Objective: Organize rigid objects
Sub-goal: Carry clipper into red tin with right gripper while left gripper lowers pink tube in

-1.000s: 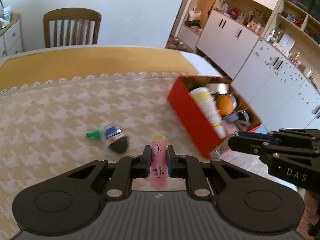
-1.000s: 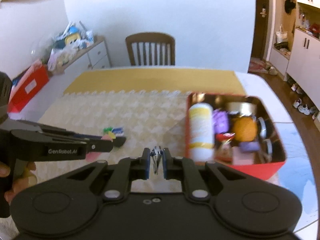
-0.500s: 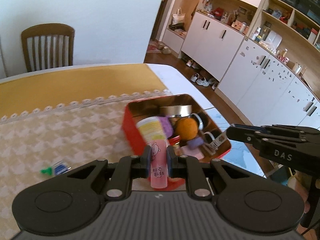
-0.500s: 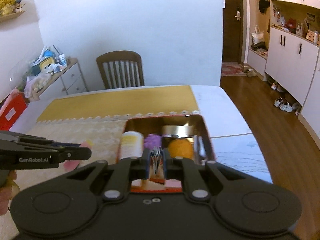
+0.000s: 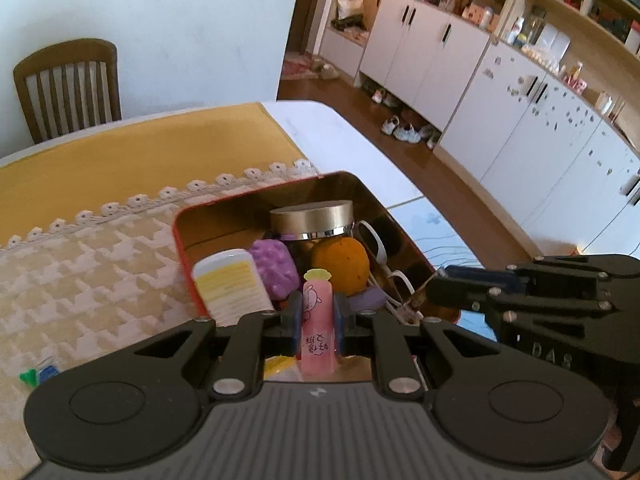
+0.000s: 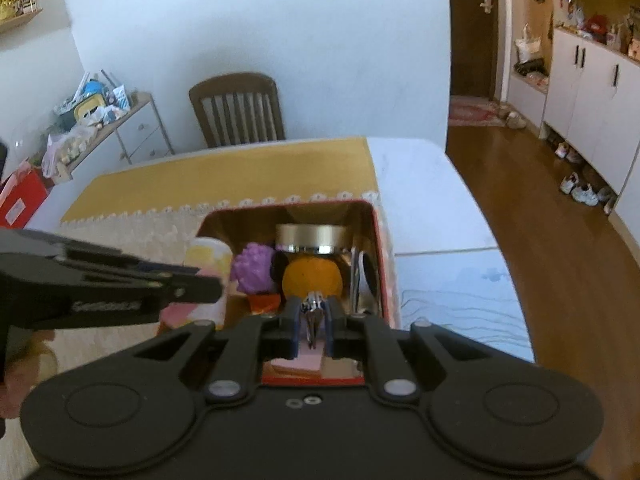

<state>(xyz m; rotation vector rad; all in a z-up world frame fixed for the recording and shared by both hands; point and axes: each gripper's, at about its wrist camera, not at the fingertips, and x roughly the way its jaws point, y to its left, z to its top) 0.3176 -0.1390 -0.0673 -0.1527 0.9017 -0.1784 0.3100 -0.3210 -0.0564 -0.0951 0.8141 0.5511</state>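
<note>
My left gripper (image 5: pixel 318 309) is shut on a pink tube (image 5: pixel 317 334) with a pale yellow cap. It hangs over the near end of an open red tin (image 5: pixel 185 258) with a gold inside. The tin holds a white-and-yellow bottle (image 5: pixel 234 286), a purple lump (image 5: pixel 274 266), an orange (image 5: pixel 340 266) and a gold-lidded jar (image 5: pixel 312 218). My right gripper (image 6: pixel 314 320) is shut on a small silver metal tool (image 6: pixel 312 314) above the same tin (image 6: pixel 387 264). Each gripper shows in the other's view, the right (image 5: pixel 436 286) and the left (image 6: pixel 208 289).
The tin sits near the right edge of a cream patterned tablecloth (image 5: pixel 80 280) with a yellow band behind it. A small green-and-blue item (image 5: pixel 36 374) lies on the cloth at the left. A wooden chair (image 6: pixel 238 110) stands behind the table, and white cabinets (image 5: pixel 520 120) line the right wall.
Both grippers have travelled to the right, from above the tablecloth to above the red tin, still holding the tube and the metal tool. The green-and-blue item has slid to the left edge of view.
</note>
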